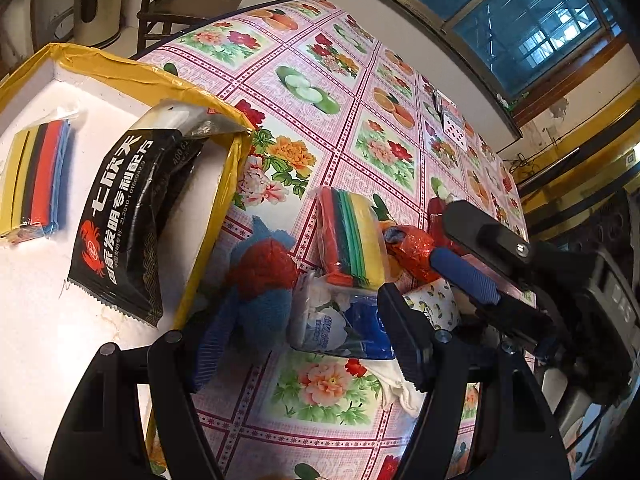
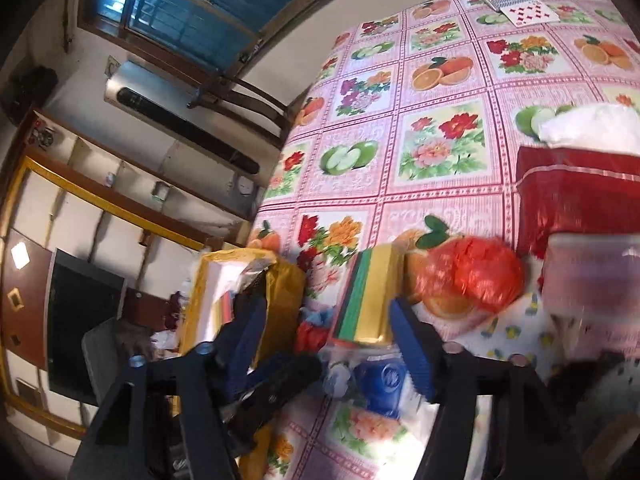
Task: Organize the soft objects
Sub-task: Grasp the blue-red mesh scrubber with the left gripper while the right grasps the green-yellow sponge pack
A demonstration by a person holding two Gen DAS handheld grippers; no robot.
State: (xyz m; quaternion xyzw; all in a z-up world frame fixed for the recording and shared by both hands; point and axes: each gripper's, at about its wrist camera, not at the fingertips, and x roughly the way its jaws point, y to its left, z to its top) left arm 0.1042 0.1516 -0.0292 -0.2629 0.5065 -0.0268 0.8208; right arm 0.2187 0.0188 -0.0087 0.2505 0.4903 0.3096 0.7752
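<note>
The upright pack of coloured cloths (image 2: 366, 294) stands at 12 o'clock between the spread, empty right gripper (image 2: 336, 336) fingers, long axis vertical; the left gripper (image 1: 298, 322), likewise spread, sits farther back.

Black plastic left gripper (image 1: 304, 354), right gripper (image 2: 326, 344), ribbed blue pads on fingers (image 2: 412, 354), round silver screws

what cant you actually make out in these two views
- Red-and-blue mesh scrubber: lower part hidden by the left hand-held gripper, left wrist view.
- Pink packet: motion-blurred, print unreadable, right wrist view.
- Playing cards: too small to read, left wrist view.
</note>
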